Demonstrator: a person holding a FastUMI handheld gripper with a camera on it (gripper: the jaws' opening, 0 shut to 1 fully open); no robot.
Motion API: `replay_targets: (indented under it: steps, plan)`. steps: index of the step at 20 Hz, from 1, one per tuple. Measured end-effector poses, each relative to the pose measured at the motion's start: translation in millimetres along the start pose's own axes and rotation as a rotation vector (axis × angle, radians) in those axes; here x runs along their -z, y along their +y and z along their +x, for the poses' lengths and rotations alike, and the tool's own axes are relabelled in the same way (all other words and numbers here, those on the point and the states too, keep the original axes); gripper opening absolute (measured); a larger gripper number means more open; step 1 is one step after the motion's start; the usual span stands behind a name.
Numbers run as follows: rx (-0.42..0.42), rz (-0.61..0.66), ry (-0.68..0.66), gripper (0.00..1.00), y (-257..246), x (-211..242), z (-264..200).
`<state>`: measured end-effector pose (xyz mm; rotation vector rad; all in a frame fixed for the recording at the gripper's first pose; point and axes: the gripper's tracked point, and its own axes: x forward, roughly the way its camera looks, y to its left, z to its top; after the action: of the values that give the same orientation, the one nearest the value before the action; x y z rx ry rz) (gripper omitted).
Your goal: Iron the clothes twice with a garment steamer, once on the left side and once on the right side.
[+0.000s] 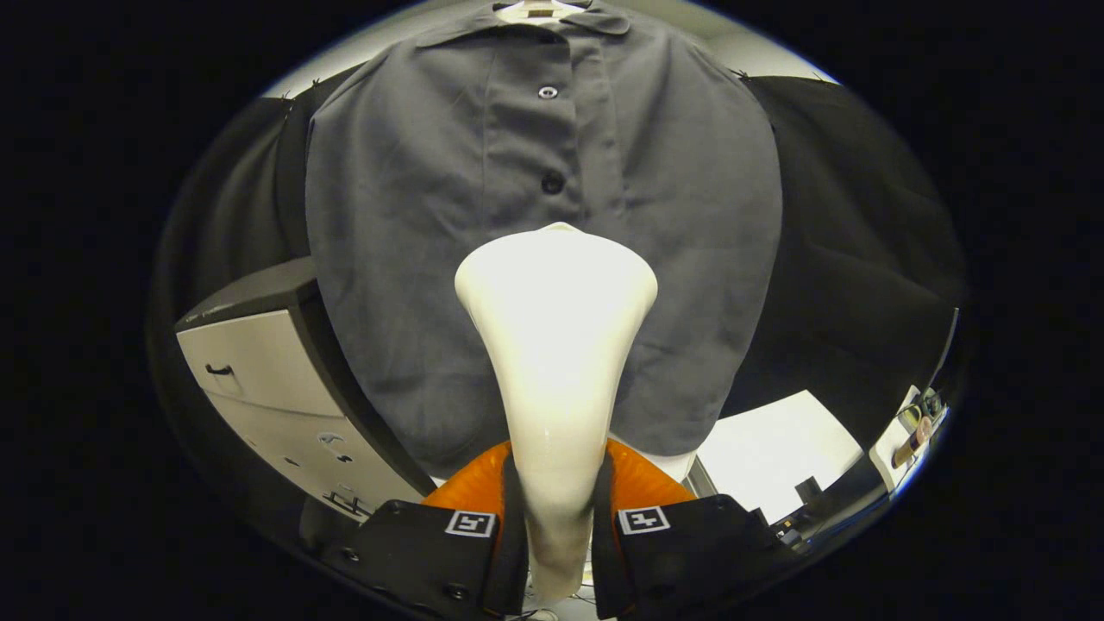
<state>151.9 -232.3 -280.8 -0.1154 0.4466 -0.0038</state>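
Note:
A dark grey buttoned shirt (431, 216) hangs on a hanger (536, 10) straight ahead, its front facing me. My gripper (556, 517) is shut on the neck of a white garment steamer (556, 345), both fingers pressing its sides. The steamer's wide head (556, 267) points up at the shirt's button placket, just below the lower dark button (552, 182). Whether the head touches the cloth I cannot tell. The steamer hides the lower middle of the shirt.
A pale cabinet with drawers and a dark top (267, 379) stands to the left, partly behind the shirt. A white tabletop (776, 448) lies low on the right, with small items (914, 431) at its far edge.

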Motion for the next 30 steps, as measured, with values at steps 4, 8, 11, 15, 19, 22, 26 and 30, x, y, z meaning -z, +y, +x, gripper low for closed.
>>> replay_targets:
  steps: [4,8,11,15,19,22,26,30]
  plan:
    - [0.016,0.018,-0.102,0.38,-15.0,-68.1,-34.2]
    - [0.034,0.008,-0.221,0.38,-32.9,-136.3,-67.6]
    - [0.052,0.011,-0.285,0.37,-50.0,-179.5,-84.2]
    - [0.064,0.013,-0.365,0.37,-65.4,-231.2,-98.2]
    - [0.05,-0.006,-0.44,0.37,-66.8,-277.7,-113.1]
    - [0.038,-0.016,-0.466,0.37,-68.3,-306.1,-109.1]
    - [0.051,-0.022,-0.468,0.37,-75.1,-327.7,-84.5]
    - [0.072,-0.031,-0.442,0.37,-82.5,-329.5,-50.5]
